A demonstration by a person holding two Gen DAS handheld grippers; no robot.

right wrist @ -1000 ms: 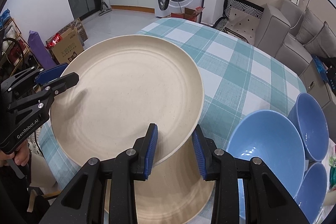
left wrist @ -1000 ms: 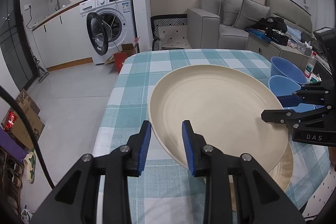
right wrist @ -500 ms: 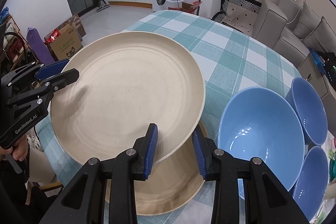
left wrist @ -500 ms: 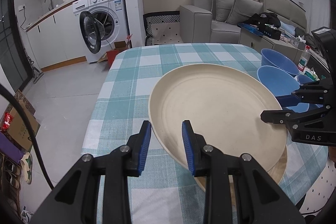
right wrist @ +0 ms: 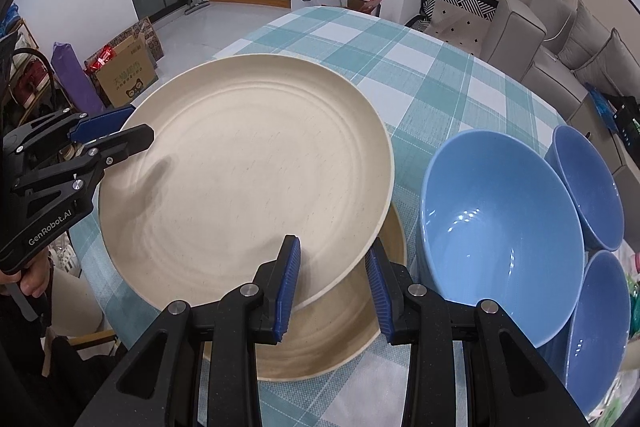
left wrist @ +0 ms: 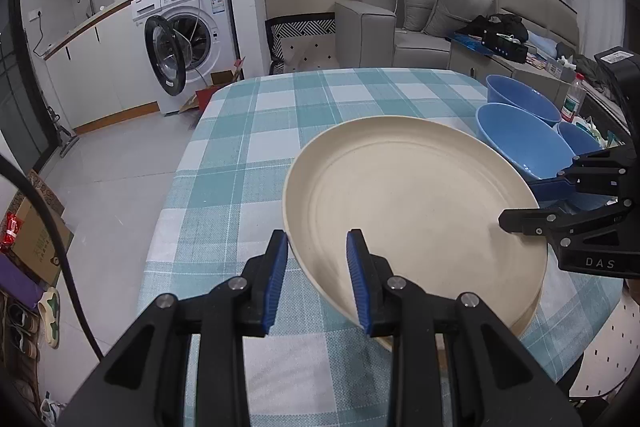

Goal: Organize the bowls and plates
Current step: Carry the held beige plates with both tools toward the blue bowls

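Note:
A large cream plate [left wrist: 412, 211] [right wrist: 248, 167] hangs tilted just above the checked tablecloth, held by both grippers at opposite rims. My left gripper [left wrist: 317, 243] [right wrist: 136, 125] is shut on its left rim. My right gripper [right wrist: 333, 247] [left wrist: 532, 197] is shut on the rim nearest the bowls. Directly beneath lies a second cream plate [right wrist: 344, 311] [left wrist: 528, 311], mostly hidden by the held one. Three blue bowls stand to the right: a big one [right wrist: 500, 227] [left wrist: 520, 139] and two smaller ones [right wrist: 588, 187] [right wrist: 596, 327].
The round table with its teal checked cloth [left wrist: 248, 163] ends close to the grippers. A washing machine [left wrist: 188, 35] with its door open, a grey sofa [left wrist: 400, 23] and a cardboard box [right wrist: 124, 75] stand around it. A person's hand [right wrist: 32, 283] holds the left gripper.
Both grippers have carried the cream plate a little lower and sideways across the table, so it now covers more of the plate beneath. Both grips are unchanged.

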